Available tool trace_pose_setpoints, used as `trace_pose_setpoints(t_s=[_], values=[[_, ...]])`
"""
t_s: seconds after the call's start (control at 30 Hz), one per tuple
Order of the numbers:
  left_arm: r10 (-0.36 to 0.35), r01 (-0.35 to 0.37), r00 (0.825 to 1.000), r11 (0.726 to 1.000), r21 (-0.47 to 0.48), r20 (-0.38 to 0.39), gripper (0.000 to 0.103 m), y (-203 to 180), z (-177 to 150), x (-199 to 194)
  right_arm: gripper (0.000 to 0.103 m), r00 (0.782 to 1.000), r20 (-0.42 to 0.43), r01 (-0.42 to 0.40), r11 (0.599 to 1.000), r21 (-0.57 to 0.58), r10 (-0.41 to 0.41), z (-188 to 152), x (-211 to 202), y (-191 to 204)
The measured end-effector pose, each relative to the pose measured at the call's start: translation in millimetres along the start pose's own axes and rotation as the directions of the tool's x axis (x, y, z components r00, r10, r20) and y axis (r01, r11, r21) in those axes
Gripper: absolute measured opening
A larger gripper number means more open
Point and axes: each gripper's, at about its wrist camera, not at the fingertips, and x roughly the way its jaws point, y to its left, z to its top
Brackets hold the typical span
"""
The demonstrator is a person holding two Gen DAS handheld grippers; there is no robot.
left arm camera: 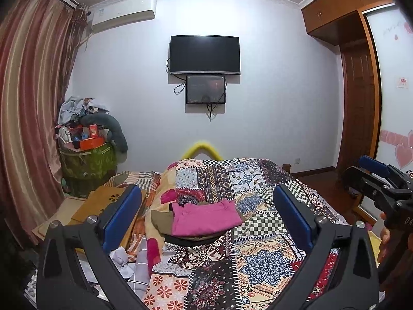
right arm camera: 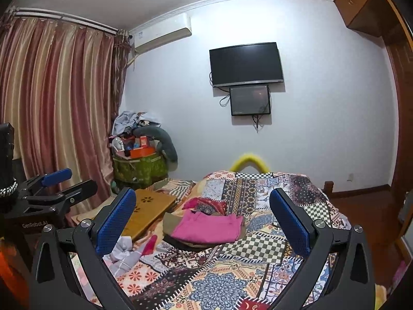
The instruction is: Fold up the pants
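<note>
Currently both the left gripper point(left arm camera: 206, 219) and right gripper point(right arm camera: 204, 222) are spread wide, holding nothing. Pink pants point(left arm camera: 205, 218) lie folded flat, a soft rectangle atop darker folded clothes point(left arm camera: 161, 222) on the patchwork quilt point(left arm camera: 258, 258).

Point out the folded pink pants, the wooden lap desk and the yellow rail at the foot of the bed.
folded pink pants point(left arm camera: 204, 218): left wrist view, middle of top layer.
wooden lap desk point(right arm camera: 151, 210): right wrist view, bare top surface.
yellow rail point(right arm camera: 249, 160): right wrist view, top of its bend.

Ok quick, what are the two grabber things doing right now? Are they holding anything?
Left gripper: open, holding nothing, raised above the bed.
Right gripper: open, holding nothing too.
The folded pink pants lie on the quilt, untouched.
</note>
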Motion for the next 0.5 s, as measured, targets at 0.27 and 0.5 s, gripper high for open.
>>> trace_pose_setpoints(t_s=[0.27,0.5], values=[[-0.008,0.008,1.0,1.0,-0.002,-0.002,0.103,-0.4,0.9,2.4,0.103,1.0,0.001,0.006,1.0,0.0,-0.006,0.9,-1.1,0.4],[-0.017,0.017,1.0,1.0,0.0,-0.005,0.103,-2.8,0.8,2.9,0.103,1.0,0.0,0.008,1.0,0.005,-0.008,1.3,-1.5,-0.2]])
